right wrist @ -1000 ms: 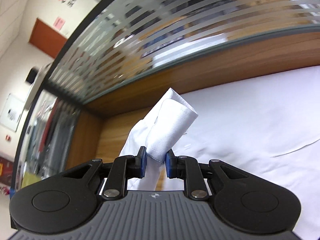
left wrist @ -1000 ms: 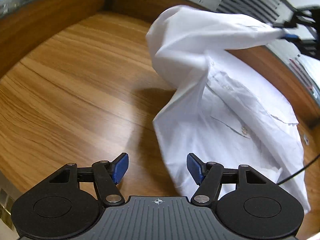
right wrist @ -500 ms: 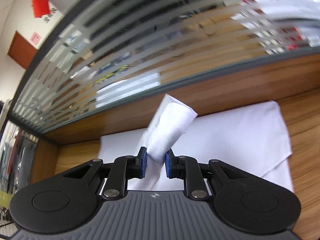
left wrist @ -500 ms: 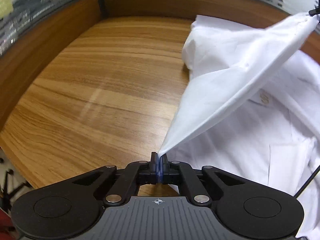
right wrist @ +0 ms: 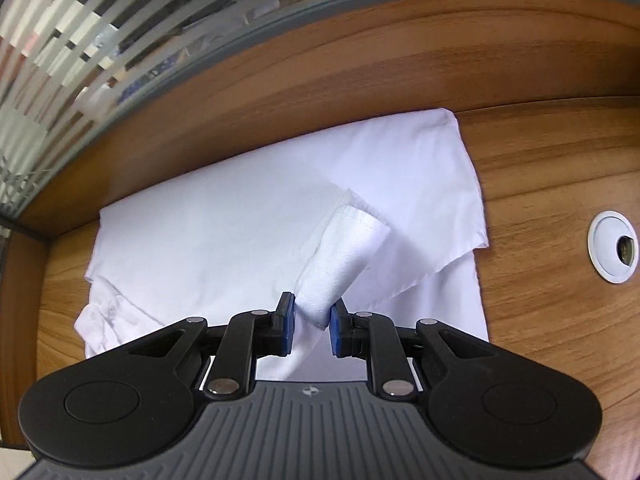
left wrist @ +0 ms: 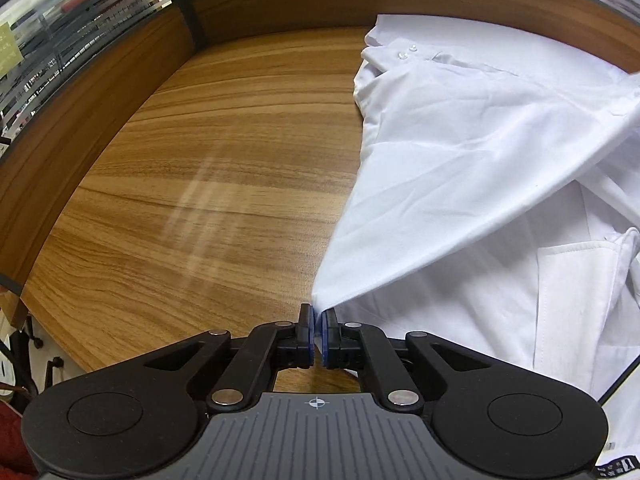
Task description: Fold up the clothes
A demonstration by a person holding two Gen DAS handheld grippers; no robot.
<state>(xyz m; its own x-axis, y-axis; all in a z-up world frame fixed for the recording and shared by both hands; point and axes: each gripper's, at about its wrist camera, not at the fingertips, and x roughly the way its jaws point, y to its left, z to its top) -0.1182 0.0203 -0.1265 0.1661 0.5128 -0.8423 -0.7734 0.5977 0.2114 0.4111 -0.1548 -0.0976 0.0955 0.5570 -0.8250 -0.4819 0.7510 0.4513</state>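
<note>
While the white shirt (left wrist: 500, 168) sprawls along the desk's (left wrist: 224, 184) back edge, the left gripper (left wrist: 318, 334) pinches a stretched corner and the right gripper (right wrist: 312, 324) clamps a bunched cuff (right wrist: 344, 256).

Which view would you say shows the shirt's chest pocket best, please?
The left wrist view: the chest pocket lies flat and unobstructed on the white shirt. The right wrist view shows only plain cloth and a rolled cuff; no pocket.
</note>
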